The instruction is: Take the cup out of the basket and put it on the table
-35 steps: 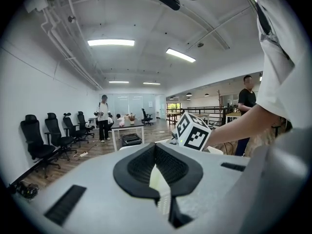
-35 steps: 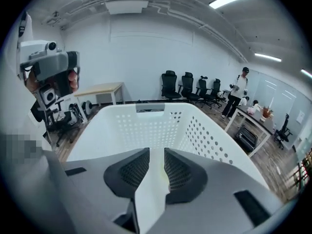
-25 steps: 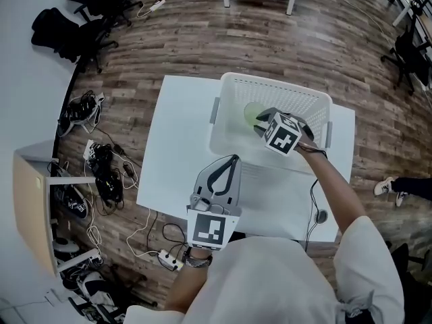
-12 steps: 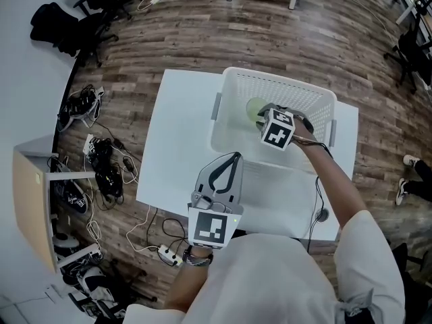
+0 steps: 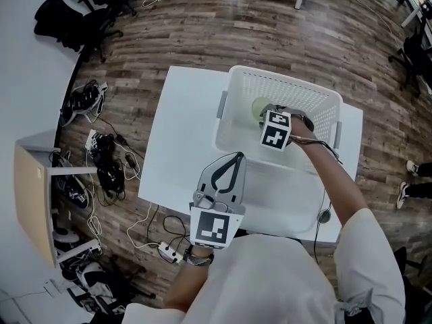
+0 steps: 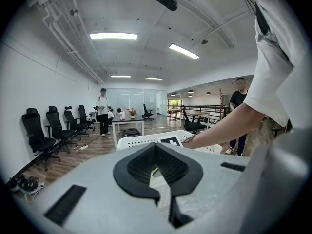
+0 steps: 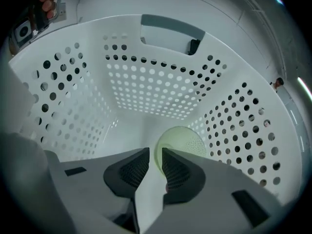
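A pale green cup lies on its side in the bottom of the white perforated basket, mouth toward my right gripper. That gripper's jaws stand close together over the cup's left rim, one inside the mouth and one outside. In the head view the cup shows just beyond the right gripper's marker cube, inside the basket on the white table. My left gripper is shut and holds nothing, over the table's near side; in its own view the left gripper points at the basket.
Black office chairs and a heap of cables are on the wood floor left of the table. A pale shelf unit stands at the far left. People stand across the room by desks.
My right gripper has sunk deeper into the basket and closed in on the cup. The left gripper has stayed where it was.
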